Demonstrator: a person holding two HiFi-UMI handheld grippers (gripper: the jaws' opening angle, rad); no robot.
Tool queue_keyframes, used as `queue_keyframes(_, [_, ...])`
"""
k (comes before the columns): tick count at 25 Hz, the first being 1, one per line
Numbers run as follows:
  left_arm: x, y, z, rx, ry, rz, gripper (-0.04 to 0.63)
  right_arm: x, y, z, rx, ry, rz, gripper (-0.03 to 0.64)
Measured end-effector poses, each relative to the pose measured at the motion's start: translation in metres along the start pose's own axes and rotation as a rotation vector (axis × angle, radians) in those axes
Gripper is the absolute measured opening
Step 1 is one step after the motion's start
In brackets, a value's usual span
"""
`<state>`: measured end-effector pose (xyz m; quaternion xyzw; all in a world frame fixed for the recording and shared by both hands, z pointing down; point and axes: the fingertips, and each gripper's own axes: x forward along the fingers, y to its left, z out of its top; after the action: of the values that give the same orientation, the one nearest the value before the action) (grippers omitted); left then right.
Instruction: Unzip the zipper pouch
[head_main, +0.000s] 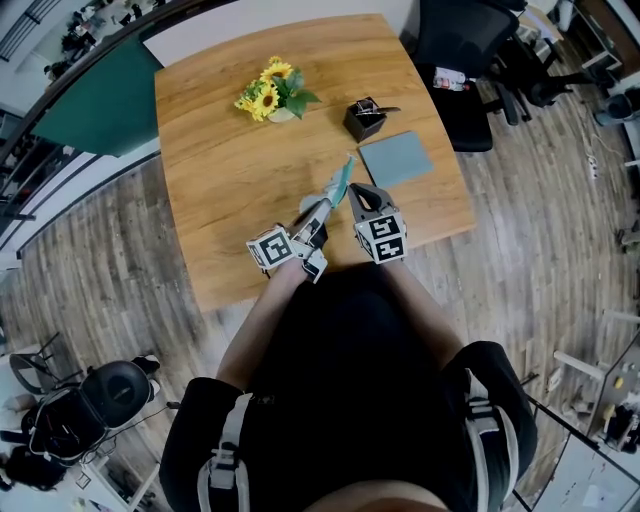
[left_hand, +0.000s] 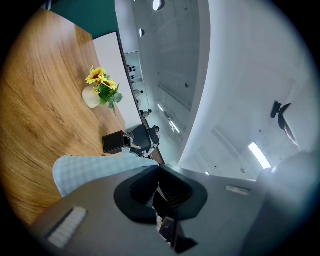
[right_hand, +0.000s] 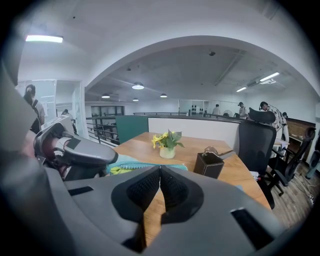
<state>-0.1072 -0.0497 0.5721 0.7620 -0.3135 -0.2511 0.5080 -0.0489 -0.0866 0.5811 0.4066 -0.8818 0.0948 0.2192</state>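
Observation:
The zipper pouch (head_main: 343, 178) is teal with a light check and is held up on edge above the table's near side. My left gripper (head_main: 324, 207) is shut on its near end; in the left gripper view the pouch (left_hand: 85, 170) spreads left from the closed jaw tips (left_hand: 159, 167). Just right of the pouch, my right gripper (head_main: 358, 193) is shut, its tips against the pouch's edge. In the right gripper view the pouch (right_hand: 125, 167) shows teal and yellow-green behind the jaws (right_hand: 160, 170). Whether a zipper pull sits between the pads is hidden.
On the wooden table (head_main: 220, 170) stand a vase of sunflowers (head_main: 270, 95), a black box (head_main: 365, 118) and a flat grey-blue pad (head_main: 396, 159). A black office chair (head_main: 470, 60) stands at the far right corner. The table's near edge is close to my body.

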Motion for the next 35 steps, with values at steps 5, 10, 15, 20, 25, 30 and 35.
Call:
queue_keyframes(5, [-0.003, 0.003, 0.001, 0.0, -0.002, 0.019, -0.003, 0.003, 0.001, -0.002, -0.005, 0.006, 0.004, 0.006])
queue_keyframes(10, [-0.003, 0.002, 0.0, 0.0, -0.001, 0.009, -0.003, 0.006, -0.002, -0.004, -0.004, 0.01, 0.001, 0.006])
queue_keyframes(15, [-0.006, 0.004, 0.0, -0.009, 0.001, 0.01, -0.003, 0.01, -0.005, -0.006, -0.001, 0.015, -0.003, 0.006])
queue_keyframes(20, [-0.007, 0.003, 0.001, -0.002, 0.004, 0.011, -0.003, 0.012, -0.007, -0.006, -0.002, 0.019, -0.004, 0.008])
queue_keyframes(25, [-0.007, 0.002, 0.002, -0.002, 0.002, 0.012, -0.003, 0.014, -0.009, -0.005, -0.005, 0.021, -0.001, 0.008])
queue_keyframes(30, [-0.007, 0.001, -0.001, 0.001, 0.007, 0.011, -0.003, 0.014, -0.008, -0.008, -0.015, 0.025, 0.0, 0.008])
queue_keyframes(35, [-0.008, -0.003, 0.0, 0.015, 0.003, 0.004, -0.003, 0.013, -0.011, -0.008, -0.015, 0.029, -0.007, 0.008])
